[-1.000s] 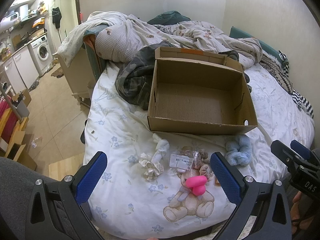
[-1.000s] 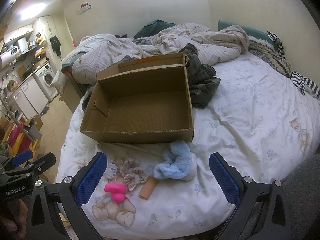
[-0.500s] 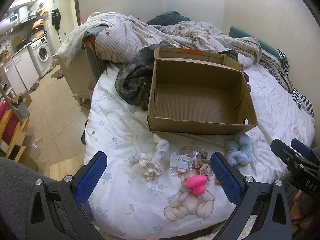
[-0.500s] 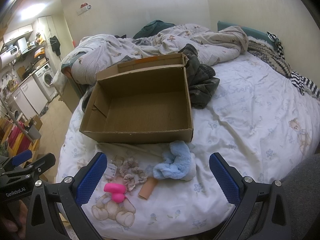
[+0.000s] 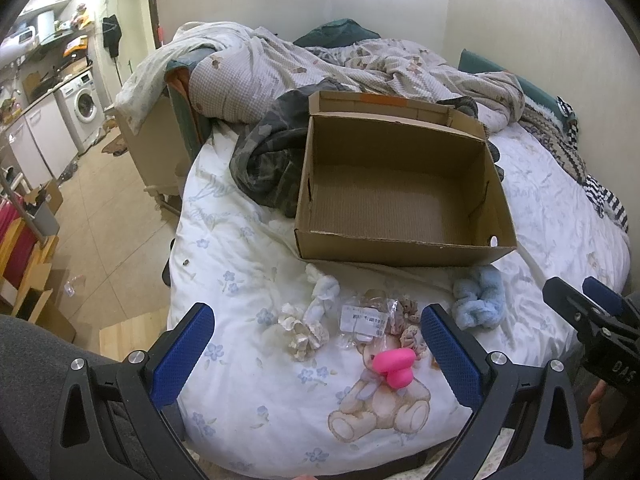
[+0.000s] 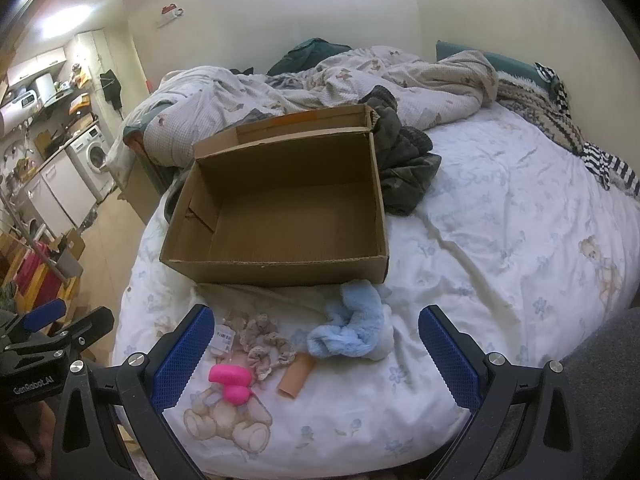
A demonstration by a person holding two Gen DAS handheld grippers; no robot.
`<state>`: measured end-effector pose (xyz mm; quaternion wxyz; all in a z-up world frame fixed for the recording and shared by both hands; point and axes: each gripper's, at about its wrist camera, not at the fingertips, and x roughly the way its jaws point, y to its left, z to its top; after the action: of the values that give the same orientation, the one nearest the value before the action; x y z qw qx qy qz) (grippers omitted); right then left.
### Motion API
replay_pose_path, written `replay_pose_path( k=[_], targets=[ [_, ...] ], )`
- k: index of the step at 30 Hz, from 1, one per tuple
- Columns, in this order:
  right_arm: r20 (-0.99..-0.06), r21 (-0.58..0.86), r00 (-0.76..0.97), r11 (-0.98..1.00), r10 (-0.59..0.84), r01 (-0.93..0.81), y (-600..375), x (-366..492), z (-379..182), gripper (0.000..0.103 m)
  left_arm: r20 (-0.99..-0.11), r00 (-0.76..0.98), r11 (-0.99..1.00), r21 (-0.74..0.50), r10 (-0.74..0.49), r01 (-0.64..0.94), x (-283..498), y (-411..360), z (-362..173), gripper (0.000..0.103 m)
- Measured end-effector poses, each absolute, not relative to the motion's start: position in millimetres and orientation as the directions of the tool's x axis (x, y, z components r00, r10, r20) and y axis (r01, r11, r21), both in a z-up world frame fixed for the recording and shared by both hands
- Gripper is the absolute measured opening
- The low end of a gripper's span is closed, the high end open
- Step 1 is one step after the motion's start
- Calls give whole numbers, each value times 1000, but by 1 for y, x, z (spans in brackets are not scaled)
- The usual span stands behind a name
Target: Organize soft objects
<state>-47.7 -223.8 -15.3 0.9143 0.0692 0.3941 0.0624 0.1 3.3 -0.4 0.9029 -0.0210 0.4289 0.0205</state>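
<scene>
A bed (image 5: 248,264) with a white flower-and-bear printed cover fills the scene, a rumpled quilt (image 5: 320,68) heaped at its far end against the wall. Off to the left, tiled floor runs back to a washing machine (image 5: 86,106).

In the middle of the bed sits an open cardboard box (image 5: 400,254), nothing visible inside it, with dark clothing (image 5: 268,164) bunched against its far-left corner.

The soft objects lie in a loose row on the cover just near of the box. A fluffy light-blue scrunchie (image 6: 352,326) is at the right, close to the box's near-right corner. Left of it come beige scrunchies (image 6: 264,340), a clear labelled packet (image 5: 362,318), and a cream scrunchie (image 5: 304,330) touching a white-and-blue piece (image 5: 324,294). A pink item (image 5: 394,366) rests on a printed bear, and a small tan tube (image 6: 296,378) lies near of the blue scrunchie.

The left gripper (image 5: 316,344) and right gripper (image 6: 316,346) both hover at the bed's near edge, fingers spread wide, grasping nothing.
</scene>
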Motion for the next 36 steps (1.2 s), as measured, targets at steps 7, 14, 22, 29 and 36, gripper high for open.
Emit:
replay_pose_path(
  k=[7,14,22,29,36],
  targets=[
    [-721,196,669,979,181,-54,-227,-43,-14,103,-795,606,998,-36,5,-54,3,2,-3,103],
    [-735,244,645,969,212,-40,-234,-37,-6,103,-823,567,996,-71,-26,-57,12,9,9,103],
    [-769,278,589,960,247,-40,-247,-6,10,103,-853,522,996,-50,-8,-67,43,13,21,103],
    [-829,289,500,957,250,0,-268,32,8,103,-885,464,997,-13,21,-71,80,19,22,103],
    [-874,284,416,959,252,15,-280,62,-17,103,-923,385,997,-20,10,-75,111,23,3,103]
  ],
)
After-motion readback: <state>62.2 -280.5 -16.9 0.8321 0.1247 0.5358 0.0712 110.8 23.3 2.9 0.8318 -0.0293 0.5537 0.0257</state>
